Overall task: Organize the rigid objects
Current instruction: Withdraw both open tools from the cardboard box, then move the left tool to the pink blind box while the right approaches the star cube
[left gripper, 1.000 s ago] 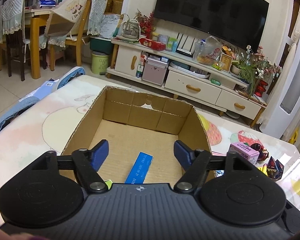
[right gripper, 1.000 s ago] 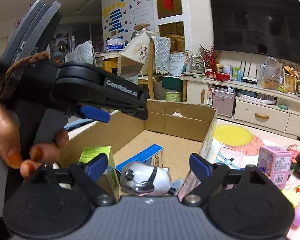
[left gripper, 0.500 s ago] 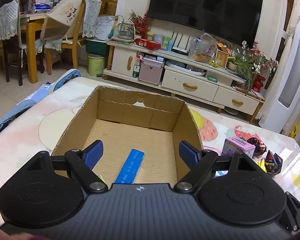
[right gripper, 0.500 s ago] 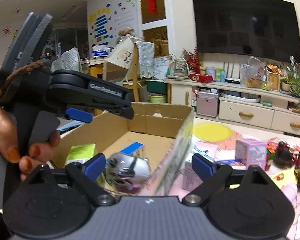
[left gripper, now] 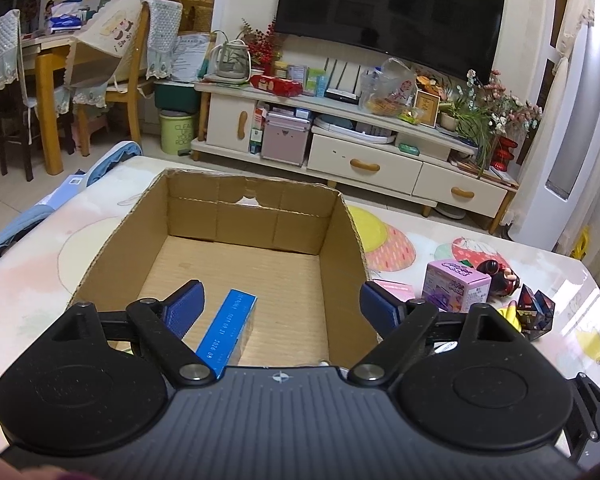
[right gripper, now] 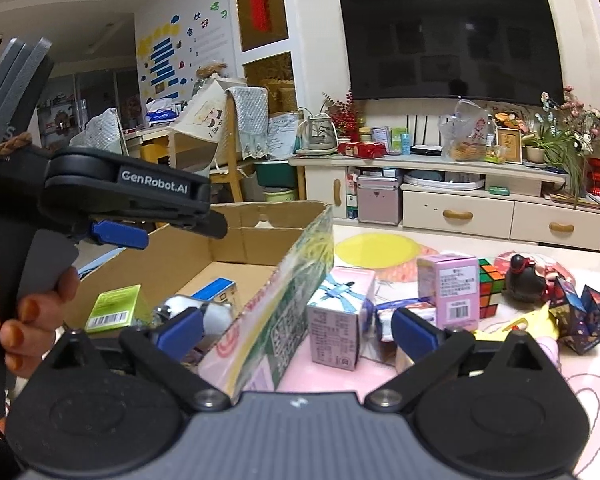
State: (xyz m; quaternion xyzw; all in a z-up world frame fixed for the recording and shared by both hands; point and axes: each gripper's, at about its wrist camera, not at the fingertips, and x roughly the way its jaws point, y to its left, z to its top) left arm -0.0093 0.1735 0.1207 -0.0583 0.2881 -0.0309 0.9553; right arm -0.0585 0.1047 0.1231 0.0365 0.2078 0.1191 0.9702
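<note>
Cardboard box point(right gripper: 260, 232), item one: I am hovering the left gripper point(left gripper: 280, 304) over it, fingers fully spread and holding nothing, blue box point(left gripper: 228, 330) lying lengthwise below. Item two: I am widening the right gripper point(right gripper: 296, 326), empty, straddling the box wall. Item three: gift carton point(right gripper: 338, 318) standing upright just ahead, right hand nearer.

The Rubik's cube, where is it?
In the right wrist view, the Rubik's cube sits on the table right of the pink box, left of the black figurine.
</note>
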